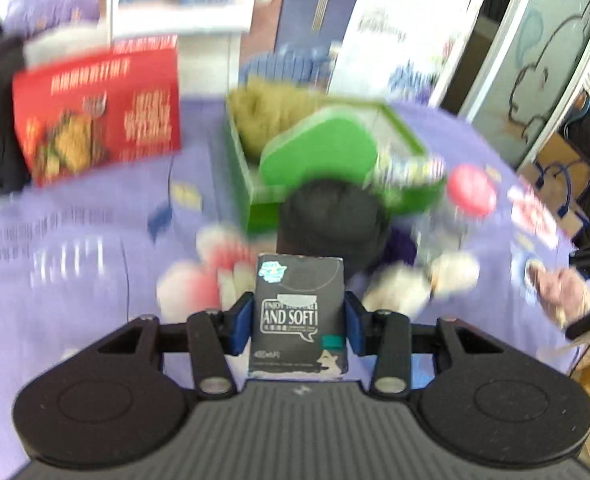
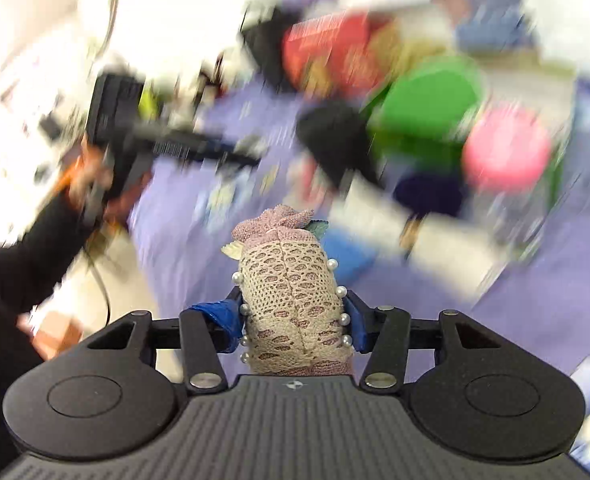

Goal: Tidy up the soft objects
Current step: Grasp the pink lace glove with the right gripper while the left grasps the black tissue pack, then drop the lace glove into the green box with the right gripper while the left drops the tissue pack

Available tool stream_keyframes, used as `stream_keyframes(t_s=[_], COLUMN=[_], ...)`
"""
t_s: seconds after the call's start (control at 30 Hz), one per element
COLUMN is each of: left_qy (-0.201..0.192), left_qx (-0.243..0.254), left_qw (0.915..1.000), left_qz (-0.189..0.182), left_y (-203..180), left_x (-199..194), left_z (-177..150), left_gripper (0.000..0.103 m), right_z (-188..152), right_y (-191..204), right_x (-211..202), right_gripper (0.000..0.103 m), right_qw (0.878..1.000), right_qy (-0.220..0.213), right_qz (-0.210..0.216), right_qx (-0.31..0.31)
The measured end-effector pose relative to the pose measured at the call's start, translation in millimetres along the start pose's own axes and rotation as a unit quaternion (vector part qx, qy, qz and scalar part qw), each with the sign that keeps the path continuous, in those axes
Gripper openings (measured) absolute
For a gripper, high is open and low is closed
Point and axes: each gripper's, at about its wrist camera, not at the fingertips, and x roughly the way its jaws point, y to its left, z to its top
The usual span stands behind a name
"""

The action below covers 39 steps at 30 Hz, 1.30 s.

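Holding green box (image 1: 251, 184) w/ green sponge (image 1: 319, 144) | L jaws clamp tissue pack (image 1: 299, 312) | R jaws clamp lace pouch (image 2: 293, 300)

Motion-smeared across both views beyond the held items. Red box (image 1: 99, 116) print unreadable. Green box (image 1: 251, 184) partly covered by green lid-like shape (image 1: 319, 144); tan fuzzy contents (image 1: 263, 120) unidentifiable. Black soft lump (image 1: 331, 216) half hidden behind dark tissue pack (image 1: 299, 316); pack's lower edge cut off by gripper body, text clipped at "AND SOFT". Pink round thing (image 1: 471, 190) too blurred to name. Lace pouch (image 2: 295, 304) base hidden behind right gripper body. Other gripper (image 2: 199, 148) streaked, jaws unreadable there. Sleeve (image 2: 11, 272) cut off at left edge.
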Motion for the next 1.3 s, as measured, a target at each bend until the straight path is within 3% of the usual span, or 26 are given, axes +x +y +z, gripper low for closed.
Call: stream_keyframes(t_s=[0.2, 0.37, 0.53, 0.57, 0.6, 0.67, 0.87, 1.1, 1.3], left_qy=[-0.039, -0.034, -0.01, -0.004, 0.005, -0.003, -0.014, -0.058, -0.089], left_qx=[0.027, 0.035, 0.047, 0.047, 0.044, 0.033, -0.002, 0.015, 0.048], left_qw=[0.9987, 0.9988, 0.9985, 0.9983, 0.9977, 0.9973, 0.9983, 0.9975, 0.9945], left_qz=[-0.015, -0.008, 0.026, 0.035, 0.051, 0.066, 0.057, 0.038, 0.028], left_y=[-27, -49, -57, -56, -54, -48, -35, -52, -78], left_x=[34, 94, 155, 164, 172, 180, 167, 90, 23], left_z=[96, 163, 194, 196, 198, 201, 197, 160, 99], left_gripper=[0.044, 0.044, 0.046, 0.062, 0.086, 0.088, 0.094, 0.097, 0.098], right_z=[86, 150, 176, 178, 178, 175, 173, 138, 80], right_y=[-37, -111, -176, -184, -189, -190, -182, -140, -86], right_x=[-18, 8, 57, 66, 71, 69, 45, -3, -35], right_gripper=[0.036, 0.036, 0.04, 0.04, 0.04, 0.041, 0.042, 0.042, 0.043], right_qw=[0.991, 0.984, 0.986, 0.986, 0.984, 0.98, 0.979, 0.974, 0.971], right_qy=[-0.102, -0.109, -0.087, -0.082, -0.085, -0.109, -0.132, -0.159, -0.183], right_qz=[-0.082, -0.14, -0.124, -0.122, -0.128, -0.144, -0.128, -0.131, -0.125], right_qx=[-0.013, 0.012, 0.071, 0.083, 0.088, 0.086, 0.086, 0.097, 0.086])
